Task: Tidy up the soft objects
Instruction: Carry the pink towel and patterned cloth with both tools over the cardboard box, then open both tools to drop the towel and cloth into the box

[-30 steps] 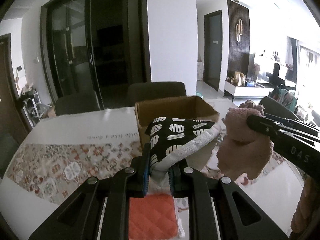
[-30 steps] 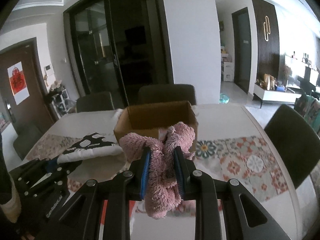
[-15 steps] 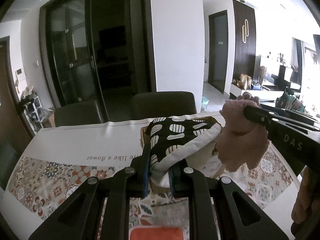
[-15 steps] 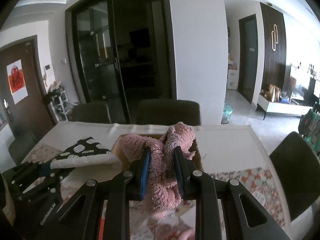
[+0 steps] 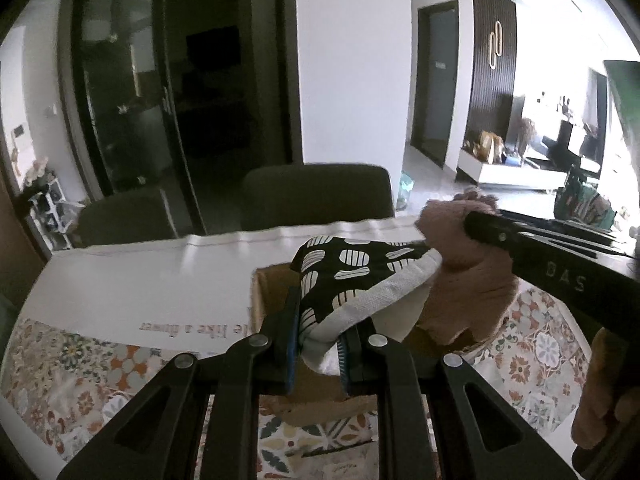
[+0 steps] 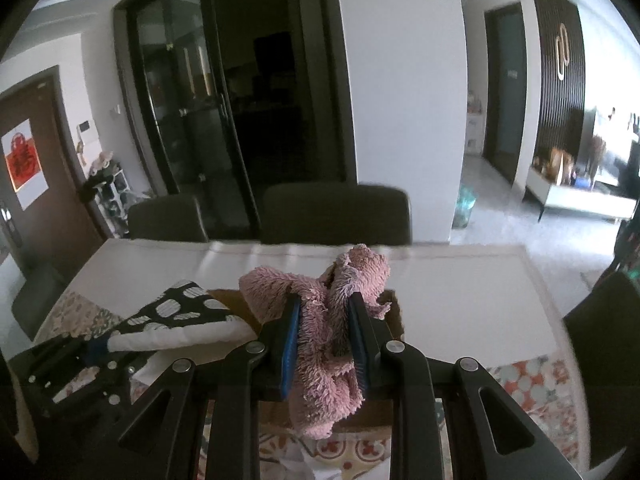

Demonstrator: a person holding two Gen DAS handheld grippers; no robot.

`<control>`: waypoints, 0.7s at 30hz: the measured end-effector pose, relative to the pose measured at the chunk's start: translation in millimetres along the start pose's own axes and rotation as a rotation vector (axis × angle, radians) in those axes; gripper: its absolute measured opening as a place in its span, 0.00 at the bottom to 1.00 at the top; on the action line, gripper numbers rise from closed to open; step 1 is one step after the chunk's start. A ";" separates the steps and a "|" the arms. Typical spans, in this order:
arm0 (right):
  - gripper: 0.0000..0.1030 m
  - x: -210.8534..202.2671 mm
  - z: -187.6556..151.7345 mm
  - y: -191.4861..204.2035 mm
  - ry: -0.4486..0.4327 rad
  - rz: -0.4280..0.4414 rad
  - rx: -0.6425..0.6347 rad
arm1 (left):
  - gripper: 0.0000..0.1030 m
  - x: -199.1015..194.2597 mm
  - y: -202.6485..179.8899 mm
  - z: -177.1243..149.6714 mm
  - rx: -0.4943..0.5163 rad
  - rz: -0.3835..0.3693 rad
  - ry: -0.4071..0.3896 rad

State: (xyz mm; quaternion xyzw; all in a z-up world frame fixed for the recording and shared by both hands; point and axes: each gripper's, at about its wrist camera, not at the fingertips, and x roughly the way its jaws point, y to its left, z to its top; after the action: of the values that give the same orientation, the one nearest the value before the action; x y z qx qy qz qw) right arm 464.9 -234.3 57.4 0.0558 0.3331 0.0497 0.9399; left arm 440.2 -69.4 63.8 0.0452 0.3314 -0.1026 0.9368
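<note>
Carrying two soft items over the box, both tools clenched: left tool gripping the mitt by its white cuff, right tool pinching the pink cloth at a bunched fold. Mitt projecting forward above the box's left part; cloth hanging just right of it, apparently brushing the mitt's far tip in the left view. Box sitting mid-surface, beyond the patterned mat, its opening largely hidden behind both items.

Doing the step well, as judged: centring each item above the opening before letting go; lowering until the dangling cloth tail sits inside the walls, not draped across the near rim; keeping both tools apart to avoid tangling cloth with mitt; releasing one item, then the other, so neither drags its neighbour out. Main risk: limp cloth catching on a cardboard edge and spilling onto the mat.
</note>
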 end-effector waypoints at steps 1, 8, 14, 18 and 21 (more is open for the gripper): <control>0.24 6.3 -1.1 -2.8 0.014 0.009 0.010 | 0.18 6.8 -1.9 -0.2 0.007 -0.006 0.015; 0.27 58.9 -15.5 -24.3 0.142 0.070 0.074 | 0.49 37.2 -8.2 -9.0 0.018 -0.005 0.046; 0.46 75.3 -25.2 -29.9 0.198 0.099 0.066 | 0.58 36.0 -8.2 -12.9 0.036 0.030 0.033; 0.46 69.6 -25.6 -29.7 0.185 0.089 0.055 | 0.59 29.2 -3.2 -13.2 0.016 0.043 0.035; 0.46 57.6 -27.2 -24.8 0.169 0.058 0.039 | 0.60 18.2 -1.1 -14.9 0.014 0.060 0.026</control>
State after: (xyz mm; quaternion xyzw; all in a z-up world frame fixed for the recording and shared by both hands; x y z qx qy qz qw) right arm 493.6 -249.3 -2.7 0.0795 0.4105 0.0749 0.9053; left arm 444.7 -71.2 40.8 0.0628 0.3414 -0.0762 0.9347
